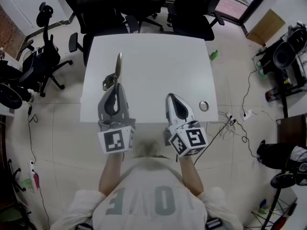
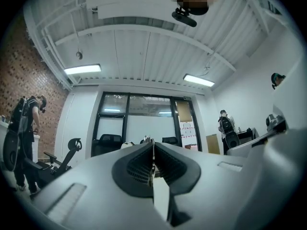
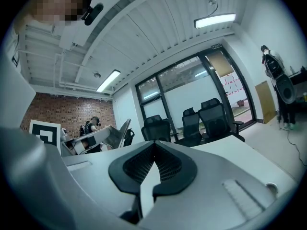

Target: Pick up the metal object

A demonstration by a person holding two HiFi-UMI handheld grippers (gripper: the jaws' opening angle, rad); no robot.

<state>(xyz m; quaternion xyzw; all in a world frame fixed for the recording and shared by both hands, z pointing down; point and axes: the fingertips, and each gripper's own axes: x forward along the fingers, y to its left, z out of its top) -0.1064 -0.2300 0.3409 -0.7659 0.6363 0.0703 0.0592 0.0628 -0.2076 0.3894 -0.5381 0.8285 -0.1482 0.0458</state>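
Observation:
A long brass-coloured metal object (image 1: 118, 65) with a small bracket at its near end sticks out forward from my left gripper (image 1: 116, 85), which is shut on it over the left part of the white table (image 1: 158, 56). In the left gripper view the jaws stand closed around (image 2: 153, 150), with the object's thin edge (image 2: 147, 139) showing between the pads. My right gripper (image 1: 171, 97) hangs over the table's near edge, shut, with nothing between its fingers. The right gripper view shows its pads (image 3: 154, 150) meeting on nothing.
A small metal ring (image 1: 204, 105) lies near the table's front right corner. Black office chairs (image 1: 192, 13) stand along the far side and another chair (image 1: 41, 56) to the left. Cables (image 1: 235, 123) trail on the floor at the right.

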